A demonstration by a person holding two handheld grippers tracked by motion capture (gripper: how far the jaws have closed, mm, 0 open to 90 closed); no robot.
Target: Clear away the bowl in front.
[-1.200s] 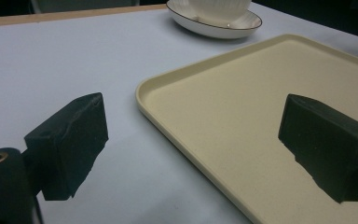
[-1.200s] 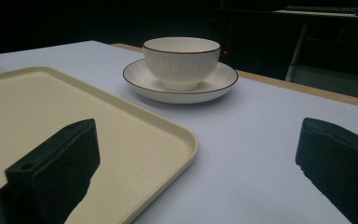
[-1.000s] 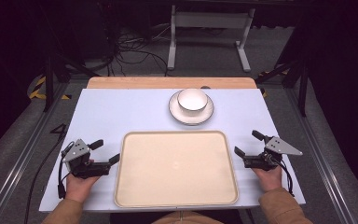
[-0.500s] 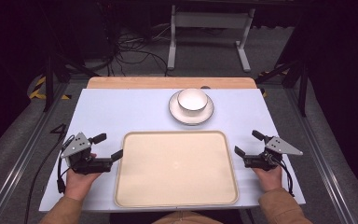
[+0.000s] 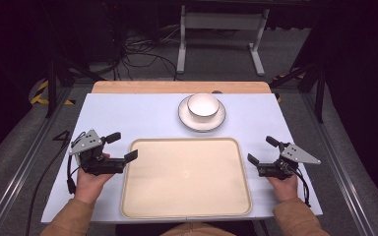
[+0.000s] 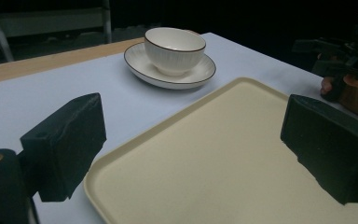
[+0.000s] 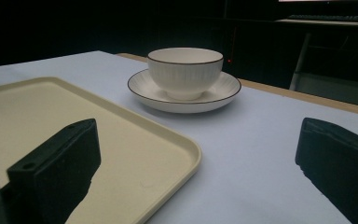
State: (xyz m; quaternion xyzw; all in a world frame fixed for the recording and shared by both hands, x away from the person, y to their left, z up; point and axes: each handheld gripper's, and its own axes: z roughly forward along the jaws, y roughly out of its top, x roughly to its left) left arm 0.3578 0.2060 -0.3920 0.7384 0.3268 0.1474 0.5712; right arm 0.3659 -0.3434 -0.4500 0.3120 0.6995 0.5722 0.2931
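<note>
A cream tray (image 5: pixel 187 182) lies empty at the table's near middle. Behind it a white bowl (image 5: pixel 203 104) with a dark rim sits in a matching saucer (image 5: pixel 184 118). My left gripper (image 5: pixel 122 147) is held just off the tray's left edge, open, with nothing between its jaws. In the left gripper view the tray (image 6: pixel 223 158) spreads between the jaws and the bowl (image 6: pixel 175 44) stands beyond. My right gripper (image 5: pixel 262 150) is open at the tray's right edge. The right gripper view shows the tray corner (image 7: pixel 168 140), the bowl (image 7: pixel 185 65) and the saucer (image 7: pixel 226 91).
The white table (image 5: pixel 128 113) has a wooden strip (image 5: pixel 138 87) along its far edge. Cables (image 5: pixel 138 54) and a metal stand (image 5: pixel 221 22) are on the dark floor behind. The other hand and its gripper (image 6: pixel 342 56) appear across the tray in the left gripper view.
My left gripper has risen and shifted slightly forward toward the tray's left edge. The right gripper, tray and bowl have stayed put.
</note>
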